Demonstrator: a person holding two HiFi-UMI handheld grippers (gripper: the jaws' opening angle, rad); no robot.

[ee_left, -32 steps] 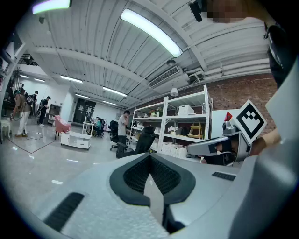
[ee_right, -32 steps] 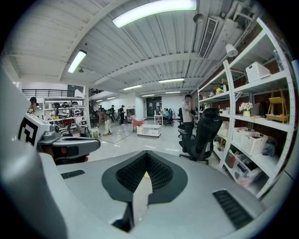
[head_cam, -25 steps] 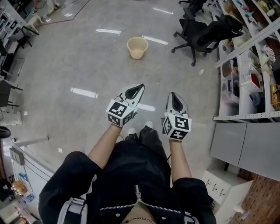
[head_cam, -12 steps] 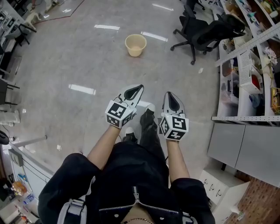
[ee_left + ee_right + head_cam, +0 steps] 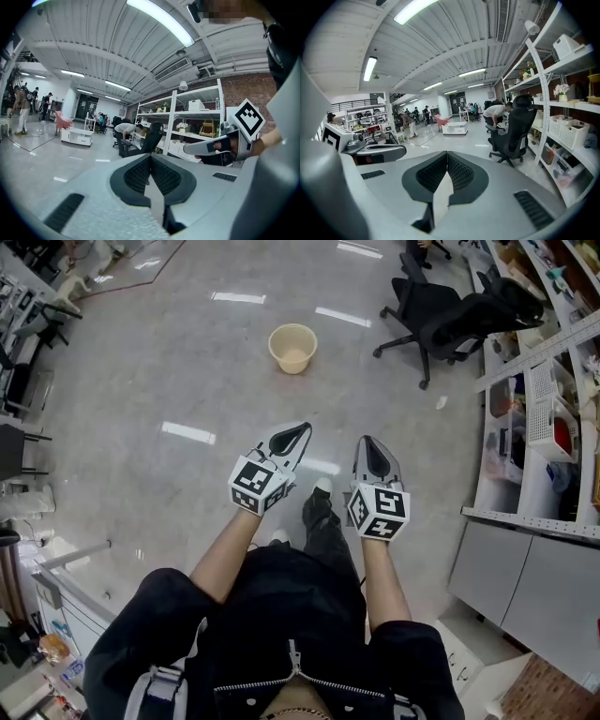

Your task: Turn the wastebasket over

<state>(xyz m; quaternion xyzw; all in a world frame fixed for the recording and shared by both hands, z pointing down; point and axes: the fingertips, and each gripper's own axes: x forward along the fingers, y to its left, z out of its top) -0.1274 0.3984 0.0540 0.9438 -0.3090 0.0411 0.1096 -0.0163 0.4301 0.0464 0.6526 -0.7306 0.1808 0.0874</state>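
A cream wastebasket [image 5: 292,348] stands upright, mouth up, on the grey floor well ahead of me in the head view. My left gripper [image 5: 302,430] and right gripper [image 5: 374,443] are held side by side at waist height, both pointing forward, far short of the basket. Both are shut with nothing between the pads. In the left gripper view the left gripper [image 5: 150,156] has its jaws pressed together, and the right gripper [image 5: 187,149] shows at its right. The right gripper [image 5: 447,154] is likewise closed in its own view. Neither gripper view shows the basket.
Black office chairs [image 5: 441,320] stand to the right of the basket. White shelving [image 5: 539,418] with bins runs along the right side. A white cabinet [image 5: 70,592] is at my lower left. People [image 5: 497,112] stand and bend farther back in the hall.
I have stepped forward: the floor and shelving have slid under me, one foot has swung ahead, and both grippers travel along, still shut and side by side.
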